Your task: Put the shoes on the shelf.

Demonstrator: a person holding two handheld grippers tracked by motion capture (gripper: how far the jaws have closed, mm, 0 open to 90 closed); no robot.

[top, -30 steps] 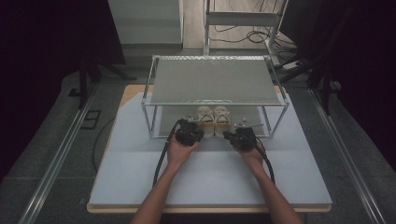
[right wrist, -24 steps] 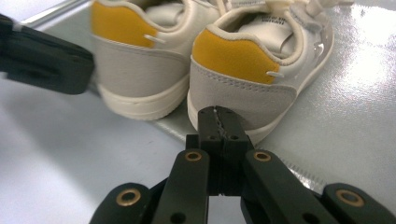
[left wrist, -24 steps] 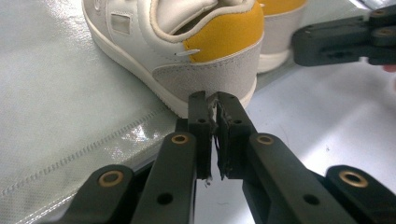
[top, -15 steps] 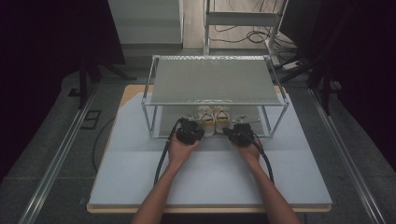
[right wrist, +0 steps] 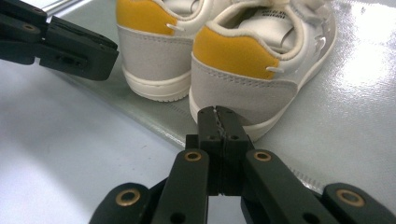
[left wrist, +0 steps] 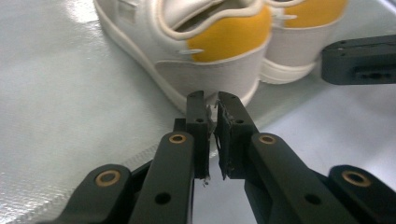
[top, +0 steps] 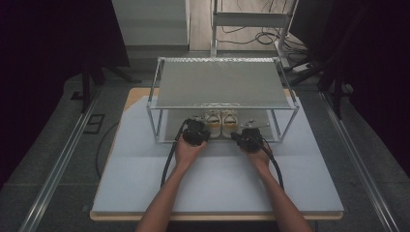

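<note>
Both grippers, left gripper (top: 197, 131) and right gripper (top: 248, 137), pressed together, empty, just behind the shoes (top: 221, 122) under the wire rack (top: 222, 82).

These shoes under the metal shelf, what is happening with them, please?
A person holds a black claw in each hand at the low metal-frame shelf on the white table. A pair of small white shoes with yellow heel patches stands on the shelf's bottom level, heels toward the person. The left claw points at the heel of one shoe, its jaws nearly closed on nothing. The right claw points at the other heel, jaws shut. Neither grips a shoe yet.
</note>
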